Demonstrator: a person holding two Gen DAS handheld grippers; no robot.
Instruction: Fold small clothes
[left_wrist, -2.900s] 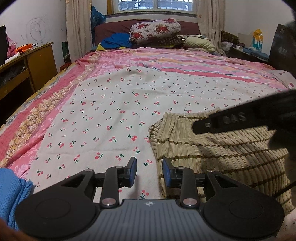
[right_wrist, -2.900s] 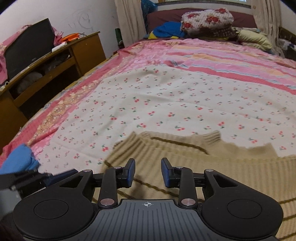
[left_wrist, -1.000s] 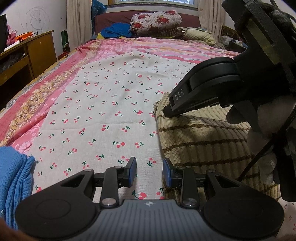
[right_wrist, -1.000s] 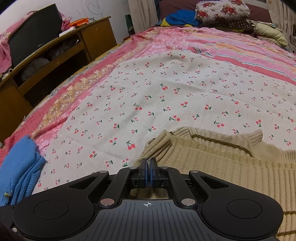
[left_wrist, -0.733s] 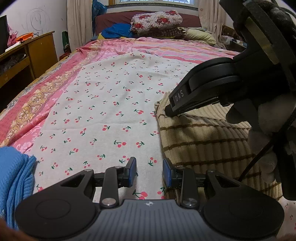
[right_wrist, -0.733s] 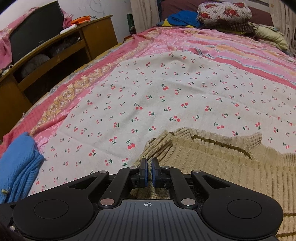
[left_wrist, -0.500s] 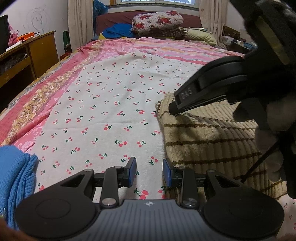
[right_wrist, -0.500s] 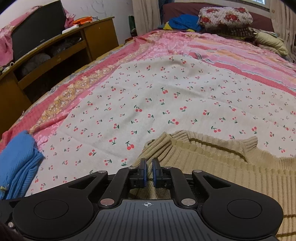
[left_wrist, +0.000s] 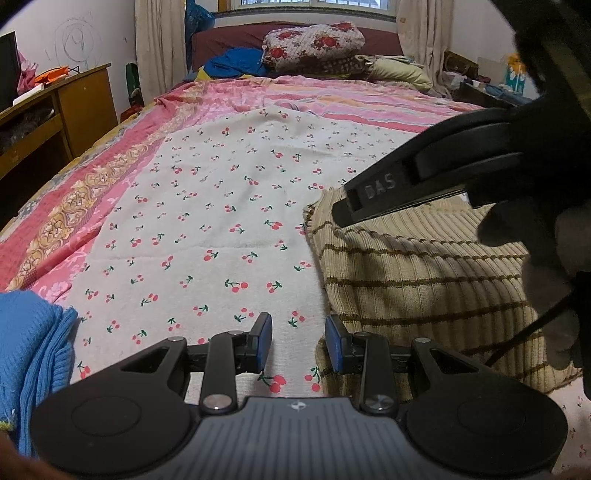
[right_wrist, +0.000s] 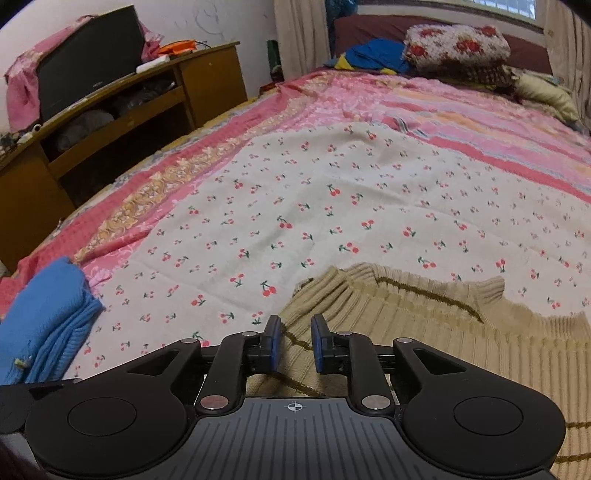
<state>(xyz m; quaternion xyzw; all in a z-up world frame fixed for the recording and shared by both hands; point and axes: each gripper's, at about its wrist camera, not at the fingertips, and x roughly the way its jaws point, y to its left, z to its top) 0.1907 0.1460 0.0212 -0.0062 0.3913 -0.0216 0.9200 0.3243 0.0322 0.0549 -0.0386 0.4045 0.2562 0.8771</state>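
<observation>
Lying on the near right of the cherry-print bedsheet (right_wrist: 332, 206), the beige ribbed knit sweater (right_wrist: 461, 343) looks soft and limp; best taken at its ribbed hem. Right tool (right_wrist: 296, 343), just been parting, is released; left tool (left_wrist: 298, 341) likewise grips nothing.

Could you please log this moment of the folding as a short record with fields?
surface: cherry-print sheet on a bed
garment: beige striped sweater, lying on the sheet
left gripper: open, empty, over the sweater's near edge
right gripper: jaws just opening, above the sweater, pads not pressing it
other clothing: blue knit, apart on the left
</observation>
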